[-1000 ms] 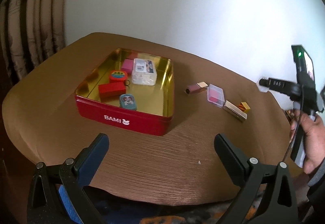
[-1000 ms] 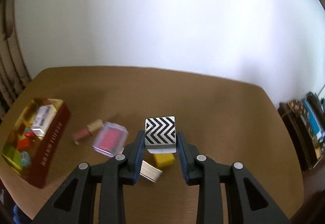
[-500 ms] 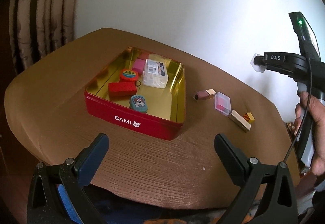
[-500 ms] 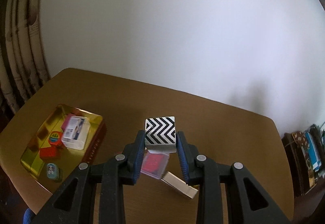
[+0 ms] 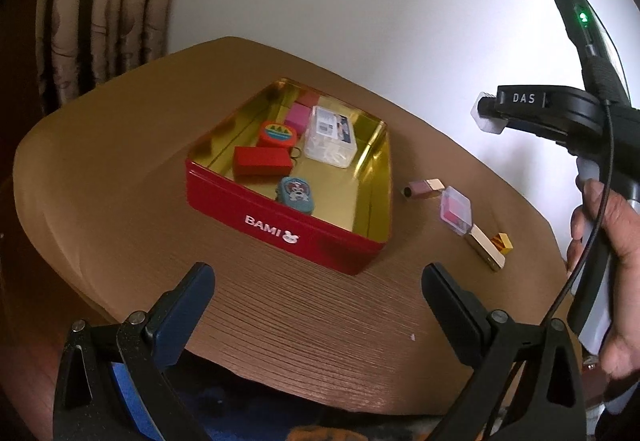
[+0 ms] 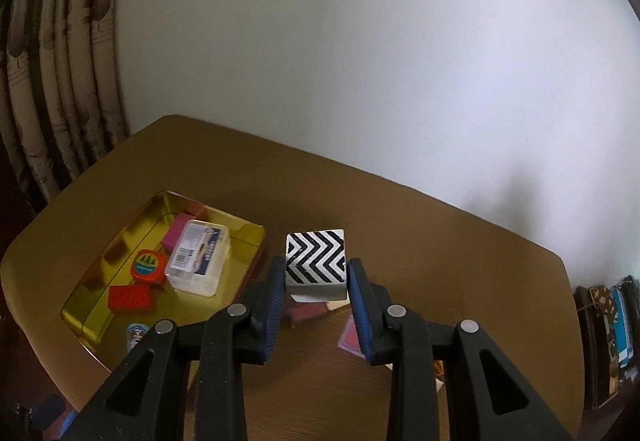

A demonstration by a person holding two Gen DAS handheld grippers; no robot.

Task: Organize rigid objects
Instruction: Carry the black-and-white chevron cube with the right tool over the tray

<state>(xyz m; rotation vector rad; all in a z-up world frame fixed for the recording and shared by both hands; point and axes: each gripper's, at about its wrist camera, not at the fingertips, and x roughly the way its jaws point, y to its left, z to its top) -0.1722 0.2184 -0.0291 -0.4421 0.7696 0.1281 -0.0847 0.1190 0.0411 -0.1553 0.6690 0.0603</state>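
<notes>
My right gripper (image 6: 316,273) is shut on a white cube with black zigzag stripes (image 6: 315,258), held in the air above the table, just right of the tin. In the left wrist view that gripper (image 5: 490,117) hangs high at the right with the cube (image 5: 489,123) at its tip. The red BAMI tin (image 5: 280,227) holds a clear plastic box (image 5: 330,137), a red block (image 5: 262,160), a round orange tape measure (image 5: 278,133), a pink block (image 5: 299,116) and a teal case (image 5: 297,194). My left gripper (image 5: 316,291) stands open over the table's near edge, with nothing in it.
On the brown table (image 5: 120,145), right of the tin, lie a mauve lipstick tube (image 5: 423,187), a clear case with pink inside (image 5: 456,208), a cream bar (image 5: 485,248) and a small yellow block (image 5: 502,242). Curtains (image 5: 100,13) hang at left. A hand (image 5: 608,241) grips the right tool.
The right gripper has carried the striped cube up and leftward, away from the loose items and toward the tin. The left gripper has rolled a little and stayed open.
</notes>
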